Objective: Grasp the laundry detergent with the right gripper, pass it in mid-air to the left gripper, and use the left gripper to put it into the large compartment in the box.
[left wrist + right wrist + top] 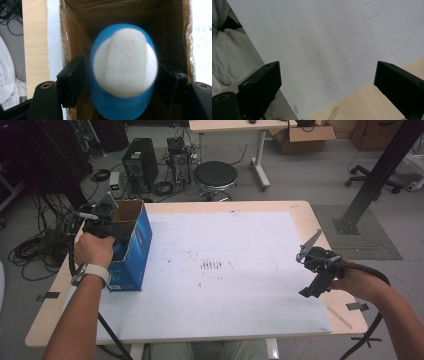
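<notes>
Here we take the blue cardboard box (131, 251) as our landmark: it stands upright with its top open at the left edge of the wooden table (305, 215), on the left margin of the white sheet (225, 270) that covers most of the tabletop. Over the open top of that box we see the left gripper (107, 217), held in the person's left hand (94, 249), which wears a watch with a pale strap (90, 272). In the left gripper view its two black jaws press against the sides of a blue object with a white raised face (125, 67), blurred and close to the lens, held above the brown inside walls of the box (172, 32). We cannot tell what the object is.

Well apart from the box, near the opposite, right edge of the table, we find the right gripper (317, 270) in the person's right hand (357, 280). In the right gripper view its jaws stand wide apart with nothing between them, above the sheet and a strip of bare wood. Beyond the table, past the box, a black round stool (215, 176) and a computer tower (140, 162) stand on the floor.
</notes>
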The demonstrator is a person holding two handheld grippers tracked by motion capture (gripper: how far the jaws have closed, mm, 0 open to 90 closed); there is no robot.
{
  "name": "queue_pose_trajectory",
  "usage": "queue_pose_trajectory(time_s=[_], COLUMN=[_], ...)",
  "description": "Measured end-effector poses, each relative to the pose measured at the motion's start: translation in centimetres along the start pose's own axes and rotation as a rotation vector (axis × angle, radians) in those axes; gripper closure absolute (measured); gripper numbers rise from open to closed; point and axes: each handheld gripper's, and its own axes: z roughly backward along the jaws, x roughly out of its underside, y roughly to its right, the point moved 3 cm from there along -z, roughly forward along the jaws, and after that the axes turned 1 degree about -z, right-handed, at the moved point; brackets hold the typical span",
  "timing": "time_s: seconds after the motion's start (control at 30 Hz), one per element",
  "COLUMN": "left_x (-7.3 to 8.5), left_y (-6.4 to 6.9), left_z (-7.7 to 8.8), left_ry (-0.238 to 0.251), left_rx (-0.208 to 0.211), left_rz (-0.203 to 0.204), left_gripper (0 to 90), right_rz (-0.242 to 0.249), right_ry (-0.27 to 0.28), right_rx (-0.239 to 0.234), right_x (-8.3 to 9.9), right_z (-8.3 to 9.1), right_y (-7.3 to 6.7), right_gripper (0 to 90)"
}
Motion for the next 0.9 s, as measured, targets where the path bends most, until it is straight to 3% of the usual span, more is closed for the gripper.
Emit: queue_pose_trajectory(time_s=[0.43, 0.9], left_x=[-0.3, -0.8], left_y=[-0.4, 0.6], left_z=[2.3, 6.4], left_ry=[0.020, 0.033], left_rx=[0.023, 0.043], left_rz=[0.011, -0.082], left_gripper=[23.3, 10.5], right_rz=[0.004, -0.001], right_ry=[0.004, 0.009], right_rx=[0.005, 0.008], right_x=[-0.3, -0.4], right_z=[0.4, 0.9], right_y=[-0.2, -0.3], right_gripper=[7.1, 7.2])
